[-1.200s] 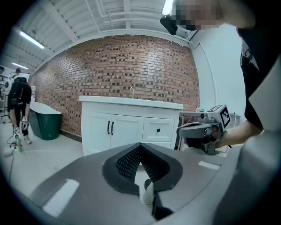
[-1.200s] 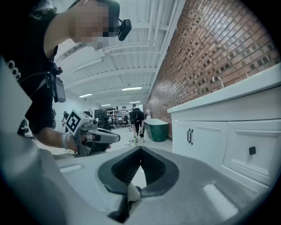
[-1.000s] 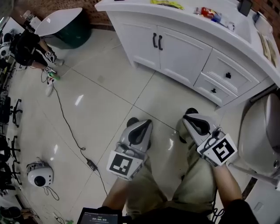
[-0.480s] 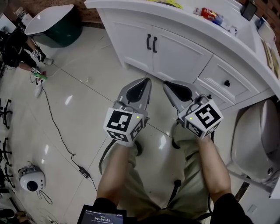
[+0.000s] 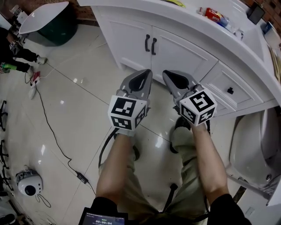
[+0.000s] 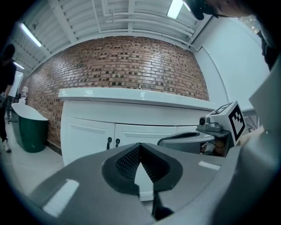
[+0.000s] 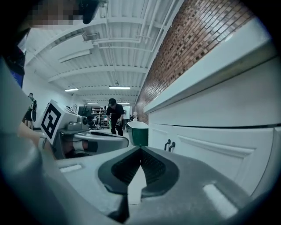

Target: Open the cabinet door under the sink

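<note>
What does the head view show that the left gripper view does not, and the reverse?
Only the head view shows the drawers and the white round device on the floor. Only the left gripper view shows the ceiling lights. Both show the closed cabinet doors with black handles, the green tub and the right gripper.

Two white doors are seen side by side directly below the countertop (image 5: 145, 11): a left door (image 5: 129, 41) and a right door (image 5: 182, 57). Each is made with a plain frame around a recessed panel. Both are shut, flush with the cabinet front, and the seam between them is closed. A dark, upright bar handle is fixed to each near the meeting edge, high up towards the countertop: the left handle (image 5: 147, 43) and the right handle (image 5: 154, 46) stand just beside each other.
</note>
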Action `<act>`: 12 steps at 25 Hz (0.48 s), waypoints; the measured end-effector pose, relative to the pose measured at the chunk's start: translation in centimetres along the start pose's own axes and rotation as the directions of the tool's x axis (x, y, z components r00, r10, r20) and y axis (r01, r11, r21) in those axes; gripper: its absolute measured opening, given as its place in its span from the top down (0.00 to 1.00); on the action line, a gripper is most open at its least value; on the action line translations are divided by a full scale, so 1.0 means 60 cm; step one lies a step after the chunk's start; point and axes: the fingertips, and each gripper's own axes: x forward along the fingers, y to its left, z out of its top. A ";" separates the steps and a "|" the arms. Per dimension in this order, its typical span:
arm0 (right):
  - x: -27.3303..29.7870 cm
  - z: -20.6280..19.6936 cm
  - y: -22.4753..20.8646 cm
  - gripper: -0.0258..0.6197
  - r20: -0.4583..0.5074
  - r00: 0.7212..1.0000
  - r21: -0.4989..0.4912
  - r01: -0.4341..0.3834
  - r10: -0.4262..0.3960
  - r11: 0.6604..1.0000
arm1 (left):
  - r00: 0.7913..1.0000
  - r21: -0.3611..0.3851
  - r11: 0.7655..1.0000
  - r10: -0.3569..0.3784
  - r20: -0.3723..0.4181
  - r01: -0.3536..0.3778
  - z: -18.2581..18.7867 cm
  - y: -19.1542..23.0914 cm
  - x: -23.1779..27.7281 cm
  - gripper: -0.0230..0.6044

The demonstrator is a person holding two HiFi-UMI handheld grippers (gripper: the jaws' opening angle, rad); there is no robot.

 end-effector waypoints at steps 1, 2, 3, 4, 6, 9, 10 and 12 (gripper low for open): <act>0.006 -0.002 -0.007 0.97 -0.004 1.000 0.006 0.006 -0.006 1.000 | 1.000 0.000 1.000 0.001 -0.007 -0.001 -0.004 0.006 0.007 0.94; 0.013 -0.005 -0.013 0.97 -0.009 1.000 0.006 0.010 -0.010 1.000 | 1.000 0.001 1.000 0.000 -0.015 0.000 -0.008 0.012 0.016 0.94; 0.021 -0.008 -0.019 0.97 -0.015 1.000 0.000 0.012 -0.012 1.000 | 1.000 0.006 1.000 -0.002 -0.024 0.002 -0.012 0.017 0.025 0.94; 0.030 -0.010 -0.025 0.97 -0.021 1.000 -0.012 0.014 -0.014 1.000 | 1.000 0.018 1.000 -0.004 -0.031 0.005 -0.013 0.022 0.034 0.94; 0.052 -0.010 -0.036 0.97 -0.024 1.000 -0.039 0.012 -0.013 0.999 | 0.999 0.046 0.999 -0.005 -0.039 0.007 -0.013 0.036 0.050 0.94; 0.081 -0.006 -0.058 0.97 -0.017 1.000 -0.034 0.011 -0.011 0.999 | 0.999 0.033 0.999 -0.006 -0.042 0.007 -0.014 0.063 0.072 0.94; 0.090 -0.005 -0.068 0.97 -0.022 1.000 -0.020 0.013 -0.014 1.000 | 0.999 0.021 1.000 -0.007 -0.042 0.008 -0.014 0.073 0.081 0.94; 0.112 -0.005 -0.084 0.97 -0.045 0.999 -0.005 0.012 -0.012 1.000 | 0.999 0.007 1.000 0.001 -0.035 -0.001 -0.009 0.097 0.097 0.94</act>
